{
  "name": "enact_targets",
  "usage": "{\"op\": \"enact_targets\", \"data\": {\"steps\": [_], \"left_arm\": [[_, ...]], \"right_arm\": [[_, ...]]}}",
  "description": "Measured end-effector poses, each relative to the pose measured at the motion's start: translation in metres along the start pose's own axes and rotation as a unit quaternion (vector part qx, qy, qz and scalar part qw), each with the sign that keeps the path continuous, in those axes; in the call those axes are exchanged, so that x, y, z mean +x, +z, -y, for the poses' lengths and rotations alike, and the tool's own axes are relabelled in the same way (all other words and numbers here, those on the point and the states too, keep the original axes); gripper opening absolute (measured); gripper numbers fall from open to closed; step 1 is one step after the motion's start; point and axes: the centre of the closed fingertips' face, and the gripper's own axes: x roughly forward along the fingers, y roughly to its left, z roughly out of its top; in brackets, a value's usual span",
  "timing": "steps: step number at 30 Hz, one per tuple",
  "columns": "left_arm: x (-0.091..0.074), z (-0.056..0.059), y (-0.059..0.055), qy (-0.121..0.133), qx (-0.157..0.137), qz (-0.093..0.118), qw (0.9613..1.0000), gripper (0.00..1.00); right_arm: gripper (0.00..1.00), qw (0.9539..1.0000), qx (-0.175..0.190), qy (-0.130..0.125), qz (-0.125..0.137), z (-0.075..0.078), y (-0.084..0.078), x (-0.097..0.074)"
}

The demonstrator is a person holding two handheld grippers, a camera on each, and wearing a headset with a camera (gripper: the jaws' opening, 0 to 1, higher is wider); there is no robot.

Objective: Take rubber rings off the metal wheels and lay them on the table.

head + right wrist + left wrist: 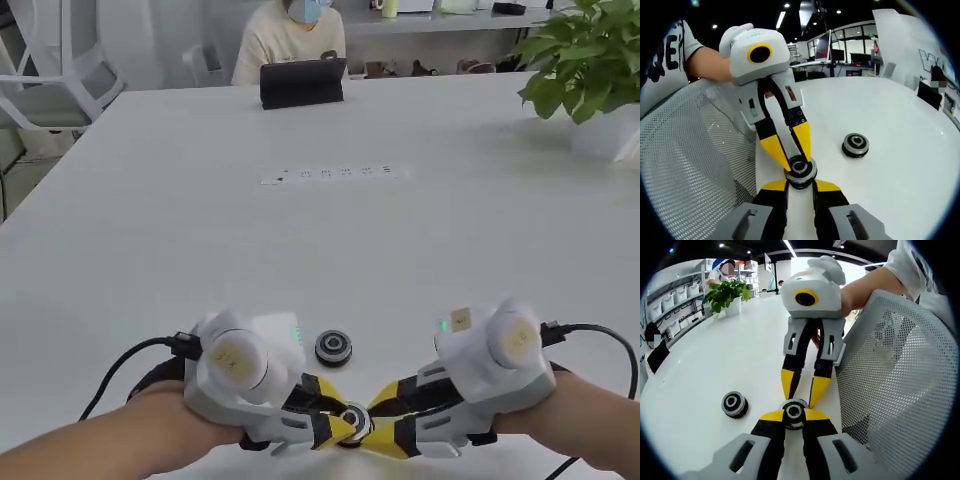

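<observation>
White table [400, 230]: left gripper [793, 416] and right gripper [801, 184] meet head-on, both apparently clamped on one wheel [352, 418]; spare wheel [333, 347] just beyond

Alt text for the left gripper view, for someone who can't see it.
The left gripper and the right gripper, facing it, both clamp yellow tips on one rubber-ringed metal wheel at a white table. A second wheel lies on the table to its left, and a mesh chair back stands at right.
</observation>
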Motion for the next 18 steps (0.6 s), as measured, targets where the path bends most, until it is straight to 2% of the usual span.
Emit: {"op": "enact_targets", "data": {"steps": [9,10,11,12,13,18], "left_arm": [[-0.0003,0.0002,-0.0001,0.000,0.000,0.000,1.0000,0.07],[-0.0003,0.0002,-0.0001,0.000,0.000,0.000,1.0000,0.07],[-0.0003,0.0002,0.0000,0.000,0.000,0.000,1.0000,0.07],[-0.0003,0.0001,0.0000,0.000,0.000,0.000,1.0000,0.07],[-0.0003,0.0002,0.0000,0.000,0.000,0.000,1.0000,0.07],[-0.0005,0.0004,0.0000,0.000,0.000,0.000,1.0000,0.07]], "right_arm": [[0.13,0.9999,0.010,0.003,0.000,-0.0008,-0.0012,-0.0016],[0.11,0.9999,0.011,0.004,0.000,-0.0006,-0.0015,-0.0019],[0.06,0.9999,0.008,0.001,-0.009,0.0007,-0.0050,-0.0027],[0.04,0.9998,0.004,0.013,-0.016,-0.0024,-0.0077,-0.0046],[0.02,0.9998,0.016,0.004,-0.007,0.0010,-0.0052,-0.0050],[0.02,0.9997,0.022,0.003,-0.006,0.0002,-0.0051,-0.0042]]}}
